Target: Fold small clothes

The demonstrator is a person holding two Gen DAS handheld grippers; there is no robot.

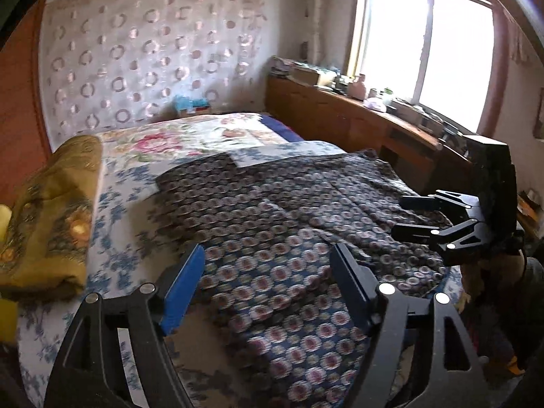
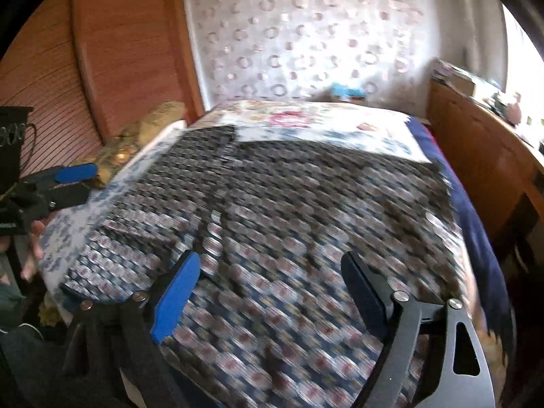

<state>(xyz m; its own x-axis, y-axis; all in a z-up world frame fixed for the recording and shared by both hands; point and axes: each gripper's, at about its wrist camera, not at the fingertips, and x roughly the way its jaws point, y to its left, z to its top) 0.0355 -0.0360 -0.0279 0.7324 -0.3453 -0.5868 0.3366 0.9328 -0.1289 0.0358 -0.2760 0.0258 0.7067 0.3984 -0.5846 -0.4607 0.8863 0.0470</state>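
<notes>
The patterned garment (image 1: 306, 210), dark blue with rows of small round flowers, is lying spread over the bed (image 1: 142, 183), covering most of the near half of the floral bedspread and reaching the bed's right edge beside the wooden cabinet (image 1: 357, 125). One part of it is lying flat toward the far end, and the cloth is bunching in folds on the side nearest the cabinet.

The left tongs (image 1: 268, 282) are standing wide apart just over the garment's near portion; cloth is showing between the blue pads, but nothing is being pinched and the pads are not pressing on it. The right tongs (image 2: 272, 292) are likewise standing wide apart above the garment's near edge, gripping nothing, with the cloth under them badly blurred, so whether the tips are touching the fabric cannot be told.

The left wrist view is showing the right tongs (image 1: 418, 217) from the side, hovering at the garment's cabinet-side edge, and also the bright window (image 1: 421, 51) above the cluttered cabinet and a folded mustard-yellow blanket (image 1: 47, 217) on the far side of the garment. The right wrist view is showing the left tongs (image 2: 76, 183) apart at the garment's opposite edge, a person's fingers (image 2: 34, 241) beneath them, and the reddish slatted wooden panel (image 2: 119, 51) beyond the blanket.
</notes>
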